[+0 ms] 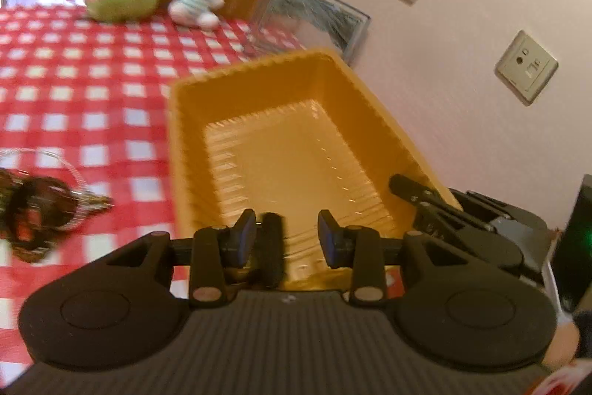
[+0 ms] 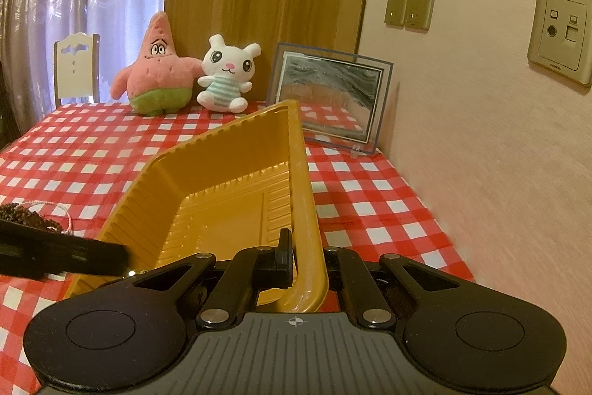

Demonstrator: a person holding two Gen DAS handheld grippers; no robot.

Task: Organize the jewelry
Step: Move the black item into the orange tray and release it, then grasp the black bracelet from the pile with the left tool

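Observation:
A yellow plastic tray [image 1: 185, 136] lies on the red-checked tablecloth; it is empty inside. My left gripper [image 1: 286, 237] hovers over its near end, jaws apart, with a small dark object blurred beside its left finger [image 1: 244, 236]; I cannot tell what it is. My right gripper [image 2: 301, 260] is shut on the tray's right rim [image 2: 305, 206], one finger [image 2: 283, 256] inside the wall and the other hidden outside. A pile of jewelry, a dark beaded piece with a thin bracelet loop [image 1: 40, 206], lies on the cloth left of the tray, also in the right wrist view [image 2: 33, 217].
A pink starfish plush [image 2: 157, 76] and a white bunny plush [image 2: 227, 76] sit at the table's far edge. A glass picture frame [image 2: 329, 95] stands against the wall behind the tray. The wall runs close along the table's right side. A white chair [image 2: 76, 69] stands beyond the table.

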